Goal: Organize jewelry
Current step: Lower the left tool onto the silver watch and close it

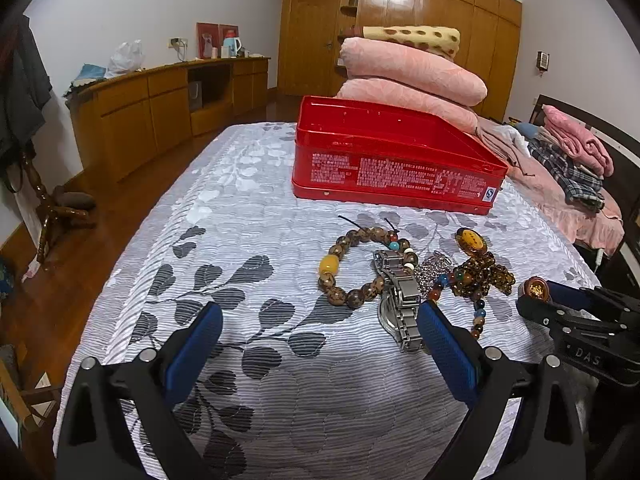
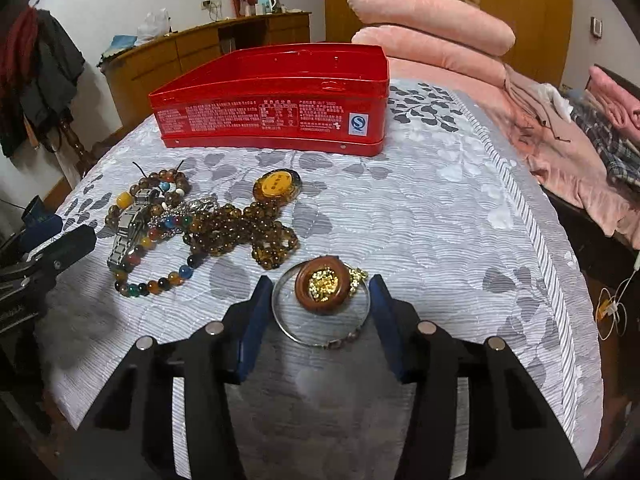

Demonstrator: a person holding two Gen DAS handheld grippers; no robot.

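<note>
One red tin [image 2: 276, 100] stands open on the grey leaf-patterned bedspread [image 2: 440, 216], at the far side of the jewelry. Counted on the spread: one brown bead bracelet with a yellow bead [image 1: 348, 264], one steel watch [image 1: 400, 300], one multicoloured bead bracelet [image 2: 160, 280], one amber bead necklace with an oval pendant [image 2: 256, 232], one silver chain [image 2: 188, 210] partly buried in the heap, one thin silver bangle [image 2: 320, 312], and one brown ring-shaped pendant with a gold centre [image 2: 322, 284] lying within the bangle's loop. The right gripper [image 2: 320, 292] straddles the bangle and pendant, its blue pads just outside the bangle on either side; contact cannot be confirmed. The left gripper [image 1: 320, 320] is spread wide and holds nothing, the watch lying just beside its right finger.
</note>
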